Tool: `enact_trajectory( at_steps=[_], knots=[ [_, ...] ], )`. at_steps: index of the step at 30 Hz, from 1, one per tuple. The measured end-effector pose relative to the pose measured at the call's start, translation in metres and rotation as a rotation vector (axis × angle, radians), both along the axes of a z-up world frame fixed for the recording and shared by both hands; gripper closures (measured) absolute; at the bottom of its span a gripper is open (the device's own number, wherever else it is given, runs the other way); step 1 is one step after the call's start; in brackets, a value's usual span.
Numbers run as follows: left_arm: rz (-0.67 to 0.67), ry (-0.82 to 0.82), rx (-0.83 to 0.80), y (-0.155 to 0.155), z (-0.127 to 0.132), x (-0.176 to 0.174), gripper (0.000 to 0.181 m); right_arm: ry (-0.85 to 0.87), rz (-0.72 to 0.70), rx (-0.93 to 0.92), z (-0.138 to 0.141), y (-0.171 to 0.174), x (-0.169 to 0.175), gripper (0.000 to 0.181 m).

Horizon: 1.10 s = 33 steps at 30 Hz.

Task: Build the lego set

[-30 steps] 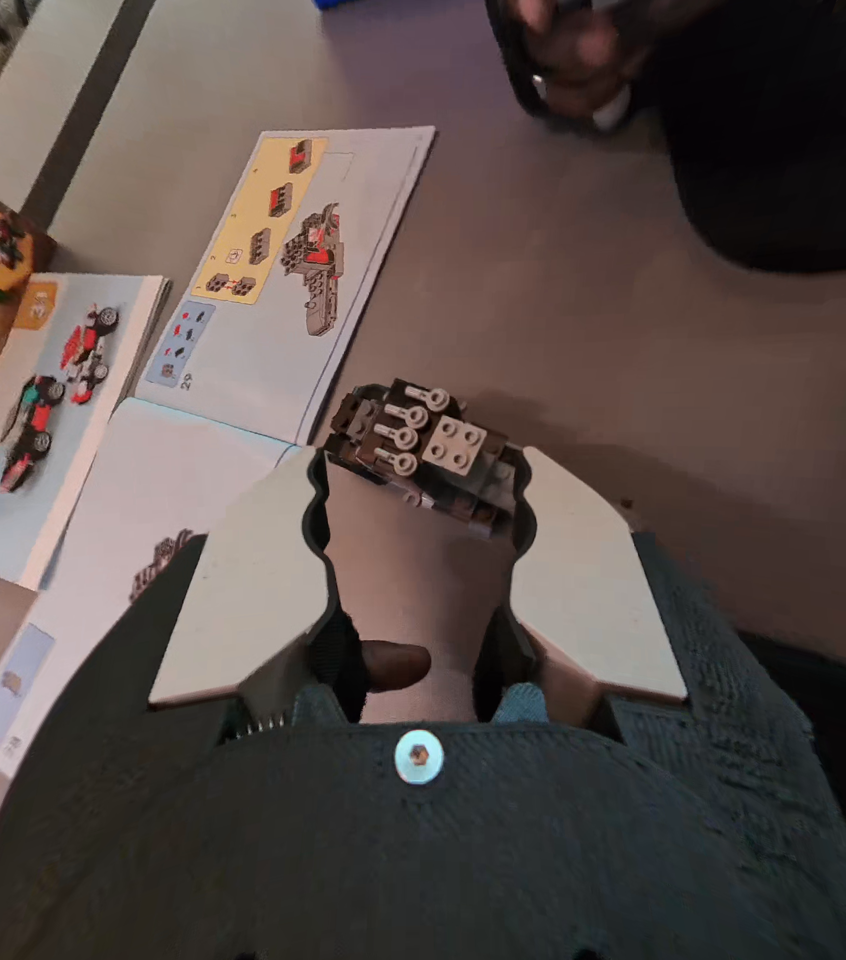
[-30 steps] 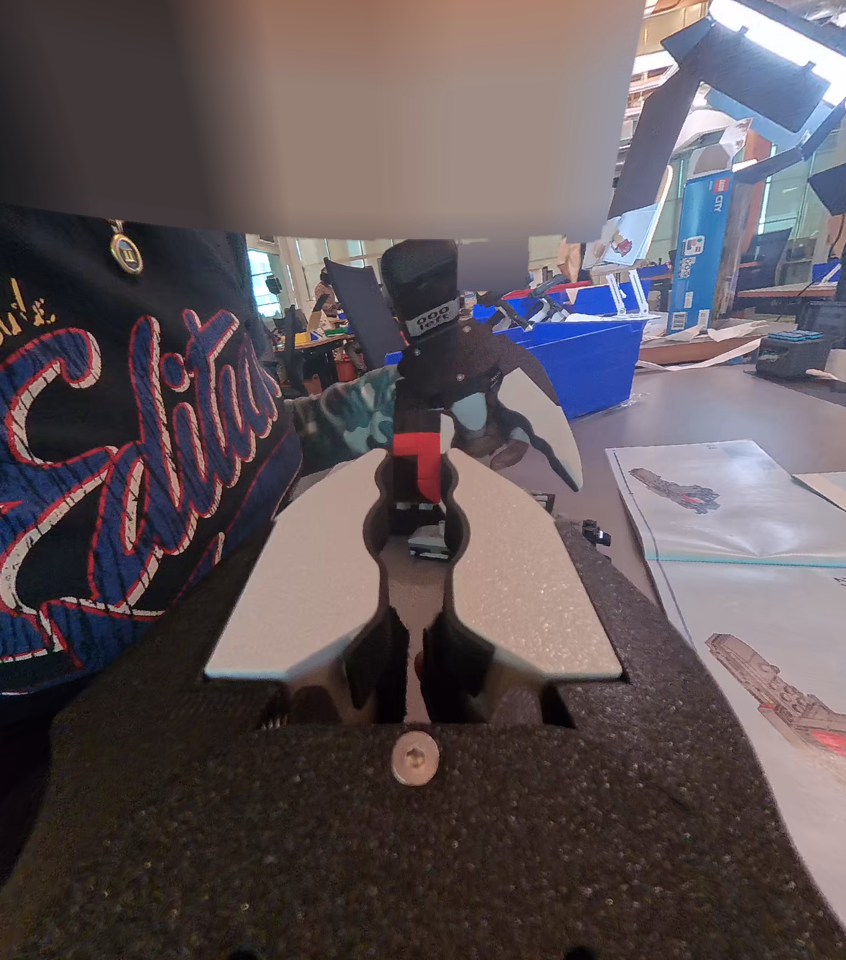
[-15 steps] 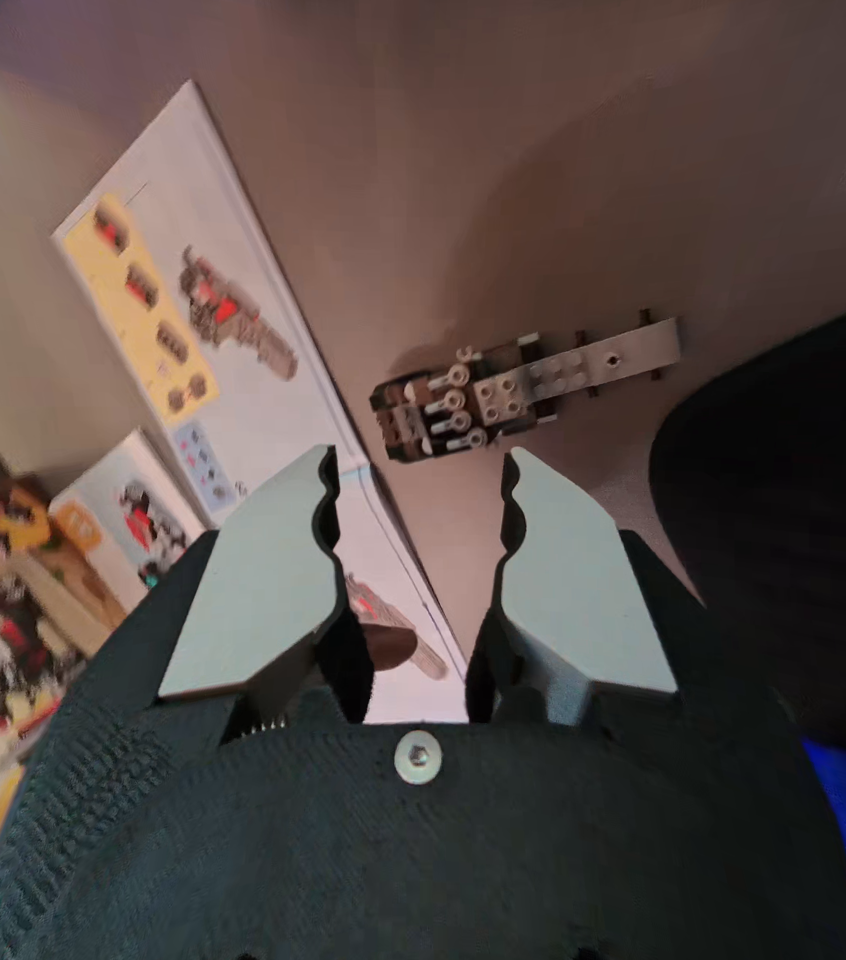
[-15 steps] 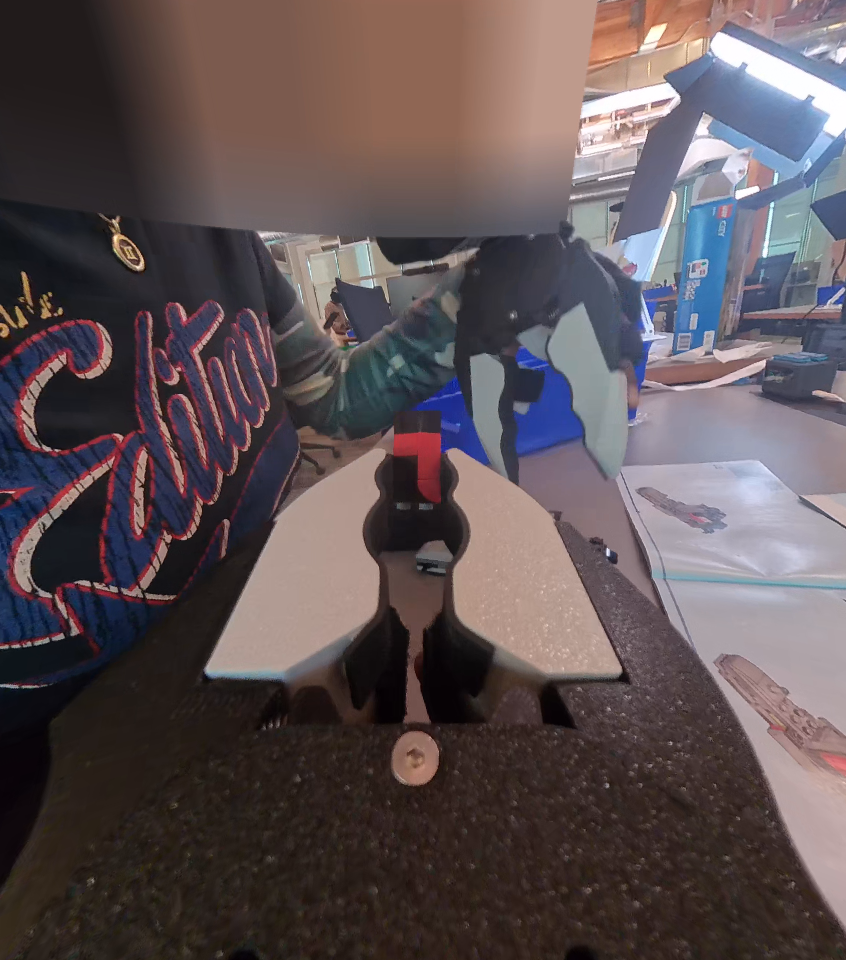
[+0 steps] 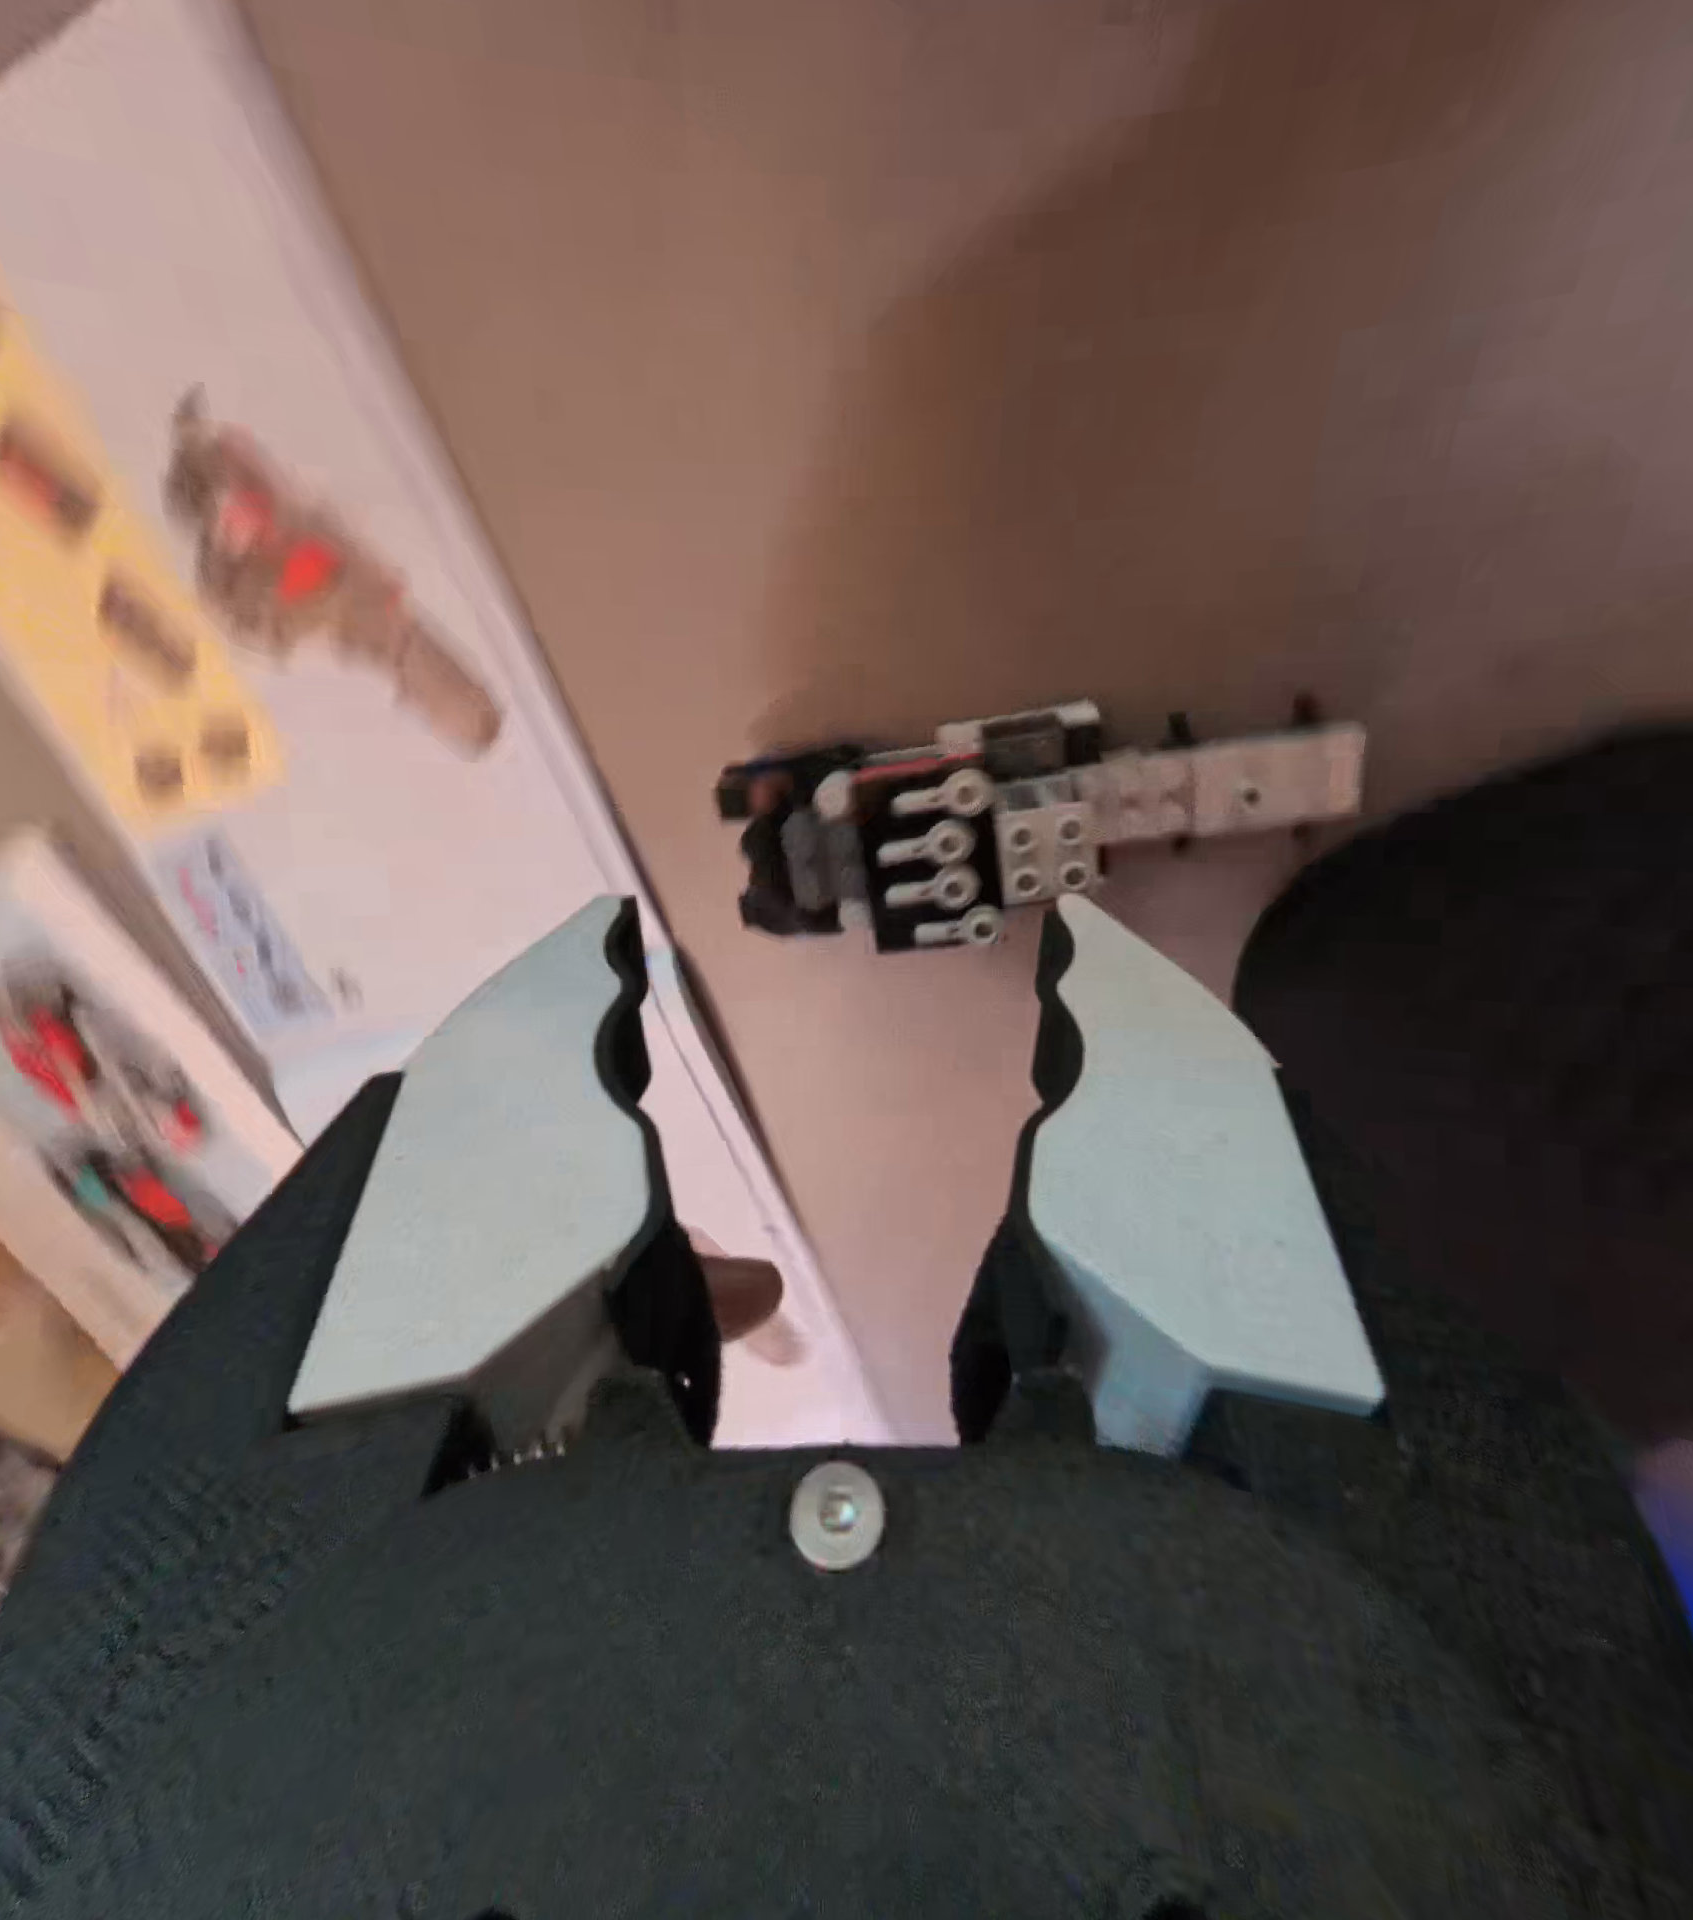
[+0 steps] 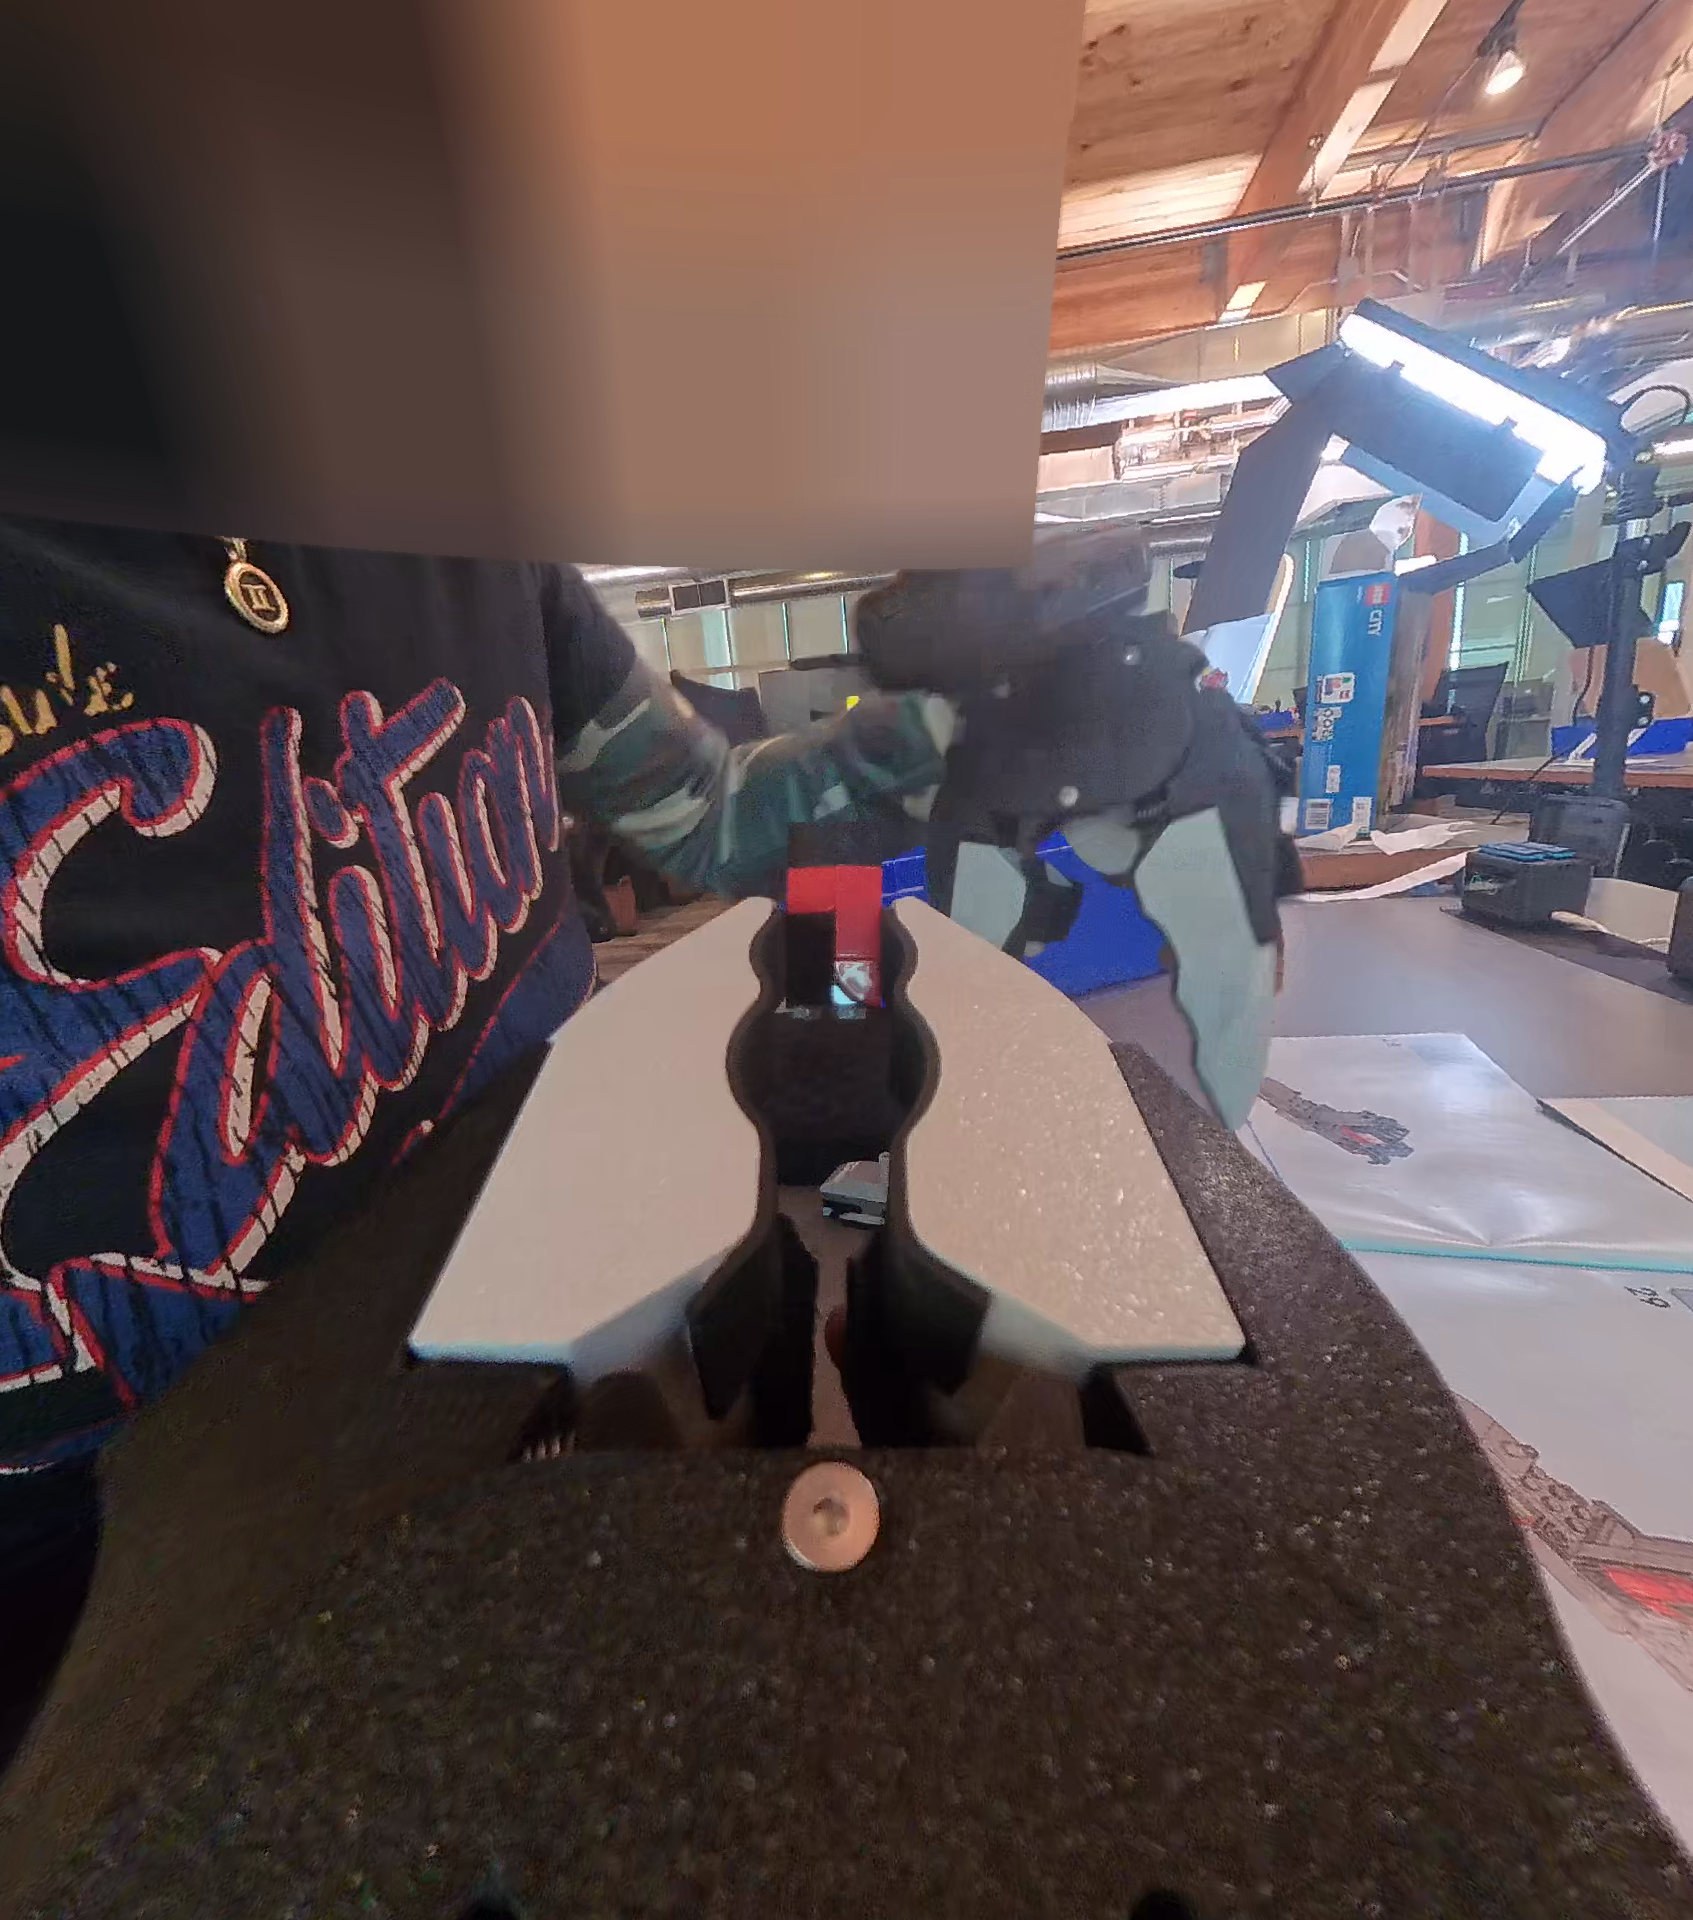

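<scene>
A grey and black lego assembly (image 5: 1008,821) with pale studs lies on the brown table (image 5: 925,364). My left gripper (image 5: 842,914) is open and empty, raised above the table just short of the assembly. It also shows in the right wrist view (image 6: 1112,935), lifted in the air. My right gripper (image 6: 834,914) is shut on a small red and black lego piece (image 6: 837,920), held up in front of a person's dark shirt (image 6: 198,883). A small grey piece (image 6: 857,1190) shows on the table between my right fingers.
An open instruction booklet (image 5: 198,540) lies left of the assembly and shows at the right in the right wrist view (image 6: 1507,1299). A second booklet (image 5: 63,1049) lies beside it. A blue bin (image 6: 1102,935), a blue box (image 6: 1346,707) and a light panel (image 6: 1465,405) stand behind. Left tips to right tips: about 15 centimeters.
My left gripper let go of the lego assembly, opened and lifted away; the assembly now lies on the table. My right gripper still holds the red and black piece, tilted up slightly.
</scene>
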State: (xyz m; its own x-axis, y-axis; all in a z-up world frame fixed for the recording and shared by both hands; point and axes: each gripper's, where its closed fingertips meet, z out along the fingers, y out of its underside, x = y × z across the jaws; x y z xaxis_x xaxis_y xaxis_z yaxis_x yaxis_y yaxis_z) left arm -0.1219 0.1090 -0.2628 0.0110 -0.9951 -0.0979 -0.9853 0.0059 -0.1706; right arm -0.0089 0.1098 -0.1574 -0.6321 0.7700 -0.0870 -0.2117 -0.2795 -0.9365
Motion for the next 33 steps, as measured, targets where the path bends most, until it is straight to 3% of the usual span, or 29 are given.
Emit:
enact_trajectory(
  at_steps=[3,5,7,10,13,16,27,33],
  knots=[
    [0.622,-0.184,0.058,0.009,0.013,-0.004,0.098,-0.02,-0.016,-0.006,-0.002,0.003,-0.002,0.165],
    [0.946,-0.48,0.035,0.006,0.022,0.017,0.093,-0.023,-0.007,-0.007,-0.003,0.002,-0.002,0.164],
    [1.124,-0.611,0.043,-0.005,0.021,0.023,0.09,-0.032,0.004,-0.012,-0.004,0.0,-0.004,0.165],
    [1.298,-0.544,0.187,-0.01,0.007,0.008,0.091,-0.046,0.022,-0.007,-0.006,-0.003,-0.006,0.165],
    [1.298,-0.467,0.215,-0.007,-0.007,0.007,0.107,-0.046,0.022,0.005,-0.006,-0.005,-0.006,0.165],
    [1.215,-0.394,0.172,-0.005,-0.021,0.009,0.133,-0.036,0.001,0.016,-0.005,-0.004,-0.004,0.165],
    [0.605,-0.342,0.127,0.016,-0.022,0.025,0.133,-0.046,-0.044,0.023,-0.006,0.002,-0.005,0.165],
    [0.447,-0.373,0.072,0.025,-0.021,0.032,0.133,-0.051,-0.051,0.015,-0.008,0.005,-0.006,0.165]
  ],
)
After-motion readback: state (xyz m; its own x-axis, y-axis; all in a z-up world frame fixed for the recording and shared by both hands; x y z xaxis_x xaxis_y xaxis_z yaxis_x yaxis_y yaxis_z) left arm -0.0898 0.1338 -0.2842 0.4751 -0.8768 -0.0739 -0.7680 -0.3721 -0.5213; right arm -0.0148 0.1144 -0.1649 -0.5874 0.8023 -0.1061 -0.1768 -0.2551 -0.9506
